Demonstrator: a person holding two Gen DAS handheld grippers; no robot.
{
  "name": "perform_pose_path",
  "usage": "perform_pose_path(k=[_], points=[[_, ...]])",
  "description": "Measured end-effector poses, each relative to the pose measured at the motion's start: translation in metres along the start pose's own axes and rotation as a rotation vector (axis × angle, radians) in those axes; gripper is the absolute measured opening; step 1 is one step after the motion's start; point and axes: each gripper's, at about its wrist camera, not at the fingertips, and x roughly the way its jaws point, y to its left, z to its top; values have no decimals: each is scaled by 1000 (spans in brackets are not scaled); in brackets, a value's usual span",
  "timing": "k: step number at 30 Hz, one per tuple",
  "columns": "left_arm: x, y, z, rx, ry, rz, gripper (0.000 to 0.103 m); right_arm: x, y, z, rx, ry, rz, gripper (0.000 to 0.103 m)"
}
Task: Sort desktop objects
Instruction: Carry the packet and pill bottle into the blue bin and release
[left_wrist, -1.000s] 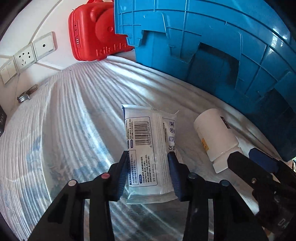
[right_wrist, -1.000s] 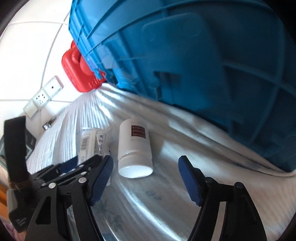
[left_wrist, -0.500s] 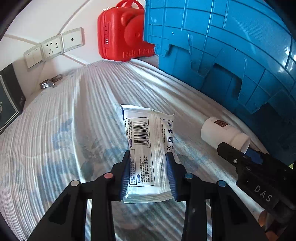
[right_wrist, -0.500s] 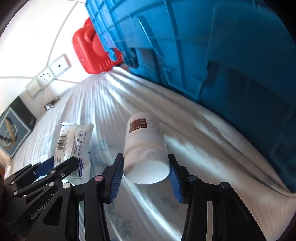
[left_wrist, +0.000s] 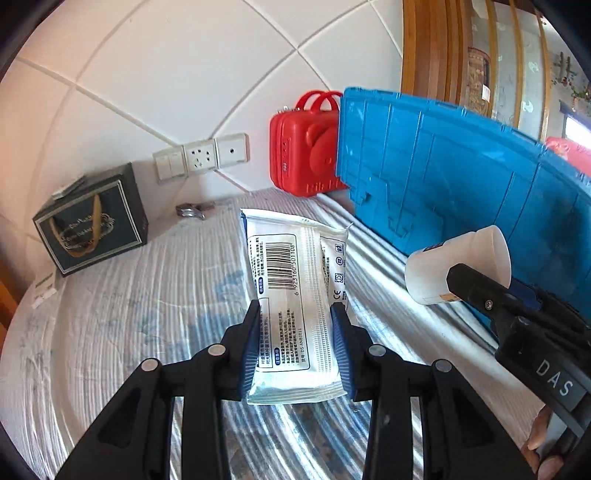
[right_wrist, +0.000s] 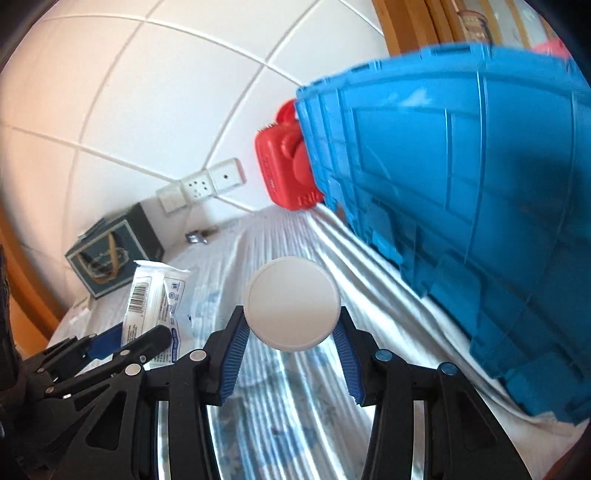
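A white plastic packet (left_wrist: 295, 295) with a barcode hangs above the striped tablecloth (left_wrist: 129, 332), and my left gripper (left_wrist: 295, 317) is shut on its lower half. My right gripper (right_wrist: 291, 325) is shut on a white pill bottle (right_wrist: 291, 302), held off the table with its flat cap facing the camera. In the left wrist view the same bottle (left_wrist: 454, 269) shows at the right, lying sideways in the right gripper's black finger (left_wrist: 487, 291). In the right wrist view the packet (right_wrist: 151, 299) and the left gripper's fingers (right_wrist: 147, 343) appear at lower left.
A large blue plastic crate (left_wrist: 461, 177) stands along the right side of the table. A red toy suitcase (left_wrist: 303, 147) sits against the tiled wall behind it. A dark gift bag (left_wrist: 92, 221) stands at the left. Wall sockets (left_wrist: 201, 157) and a small metal object (left_wrist: 190, 211) lie beyond.
Both grippers have risen from the table, lifting the packet and the bottle. The right gripper closed on the bottle, which now points its cap at the camera.
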Motion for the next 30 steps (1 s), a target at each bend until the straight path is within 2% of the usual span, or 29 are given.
perform_pose_path(k=[6,14,21,25,27,30], points=[[-61,-18,22,-29,-83,27,35,-72,17,40,-100,-81,84,46],[-97,-66,58,-20,-158,-10,35,-142,-7,96,-138,-174,88,46],[-111,-138,105,13,-211,-17,35,-178,-66,152,-135,-217,92,46],[-101,-198,140,20,-172,-56,35,-190,-117,192,-166,-236,83,46],[-95,-232,157,26,-165,-54,35,-193,-148,215,-220,-244,47,46],[-76,-280,187,24,-121,-75,35,-185,-195,247,-301,-208,21,45]])
